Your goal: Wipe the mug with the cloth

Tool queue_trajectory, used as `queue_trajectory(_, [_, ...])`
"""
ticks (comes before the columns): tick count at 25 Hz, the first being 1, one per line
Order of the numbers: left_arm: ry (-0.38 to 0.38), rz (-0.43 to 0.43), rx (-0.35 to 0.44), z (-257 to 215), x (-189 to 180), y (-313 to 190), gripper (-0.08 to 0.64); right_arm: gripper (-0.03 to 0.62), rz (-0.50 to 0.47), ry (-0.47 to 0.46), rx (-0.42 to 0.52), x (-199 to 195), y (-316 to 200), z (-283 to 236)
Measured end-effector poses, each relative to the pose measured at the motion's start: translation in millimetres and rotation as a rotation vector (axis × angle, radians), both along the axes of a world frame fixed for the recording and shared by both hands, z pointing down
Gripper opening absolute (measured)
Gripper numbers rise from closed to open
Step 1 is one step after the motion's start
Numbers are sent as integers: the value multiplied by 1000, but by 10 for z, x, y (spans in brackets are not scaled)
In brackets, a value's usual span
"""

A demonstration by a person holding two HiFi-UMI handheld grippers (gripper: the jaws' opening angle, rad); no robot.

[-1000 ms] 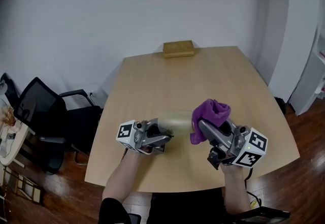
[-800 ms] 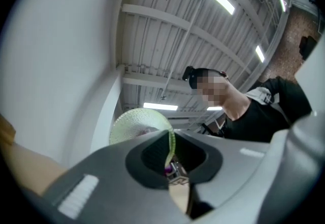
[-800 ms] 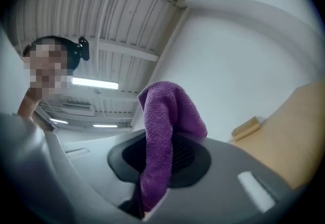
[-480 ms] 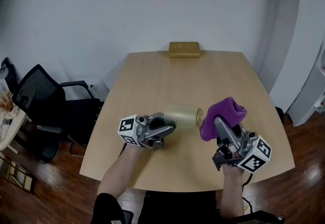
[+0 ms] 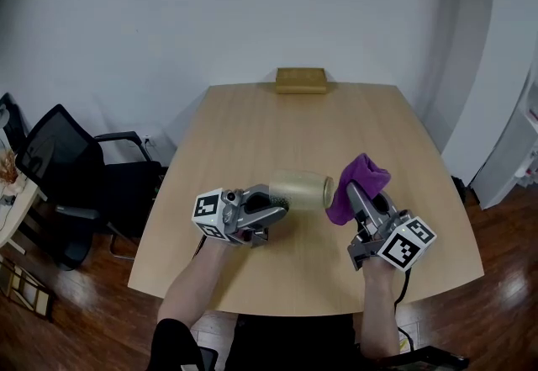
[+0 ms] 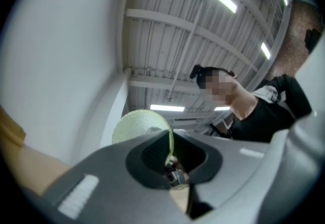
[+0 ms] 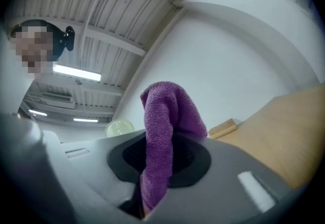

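A pale green see-through mug hangs on its side above the wooden table, and my left gripper is shut on its thin wall. In the left gripper view the mug rises out of the left gripper, its wall pinched between the jaws. My right gripper is shut on a purple cloth just right of the mug's round end; whether they touch I cannot tell. The right gripper view shows the cloth standing up from the right gripper, with the mug behind on the left.
A flat wooden block lies at the table's far edge, also seen as the block in the right gripper view. A black office chair stands left of the table. A white wall rises behind.
My right gripper has sunk with the cloth and drawn in closer to the mug's end. The left gripper and the mug have stayed almost where they were.
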State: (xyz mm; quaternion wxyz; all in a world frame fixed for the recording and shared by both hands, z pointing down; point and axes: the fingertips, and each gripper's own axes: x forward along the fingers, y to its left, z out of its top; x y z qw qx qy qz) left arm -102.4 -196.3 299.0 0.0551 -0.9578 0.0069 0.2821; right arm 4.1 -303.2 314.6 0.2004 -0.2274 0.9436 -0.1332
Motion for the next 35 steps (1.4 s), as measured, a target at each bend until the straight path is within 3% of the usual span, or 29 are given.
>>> queue_trajectory(2, [10, -11, -5, -15, -39, -28, 43, 55, 15, -33, 17, 104, 49, -82])
queue_trajectory(4, [18, -19, -7, -25, -61, -49, 43, 55, -6, -40, 111, 101, 266, -284])
queue_trajectory(6, [25, -22, -5, -36, -64, -56, 43, 55, -51, -9, 213, -16, 534, -454])
queue_trajectory(8, [28, -21, 5, -50, -51, -47, 43, 55, -103, 34, 257, -180, 704, -487])
queue_trajectory(13, [22, 11, 44, -43, 2, 82, 46, 55, -166, 20, 137, -253, 600, -240])
queue_trajectory(16, [-6, -5, 37, -1, 14, 44, 44, 55, -73, 75, 58, -135, 314, -43])
queue_trajectory(18, [-15, -11, 30, 26, 16, 33, 43, 55, -21, 63, 36, 3, 234, -31])
queue_trajectory(22, [0, -23, 18, 7, -37, -30, 43, 55, -68, 10, 179, 27, 555, -397])
queue_trajectory(24, [8, -21, 17, -3, -29, -44, 43, 55, -120, 39, 246, -110, 757, -477])
queue_trajectory(26, [14, -9, 25, -2, -1, 5, 43, 55, -151, 75, 251, -241, 840, -397])
queue_trajectory(29, [17, 21, 44, -4, -2, 94, 44, 55, -147, 69, 158, -238, 662, -190])
queue_trajectory(32, [10, 19, 51, -22, -8, 92, 43, 55, -85, 94, 29, -122, 294, 72])
queue_trajectory(35, [-4, 5, 41, 10, 3, 72, 43, 55, -36, 26, 14, 84, 224, 10])
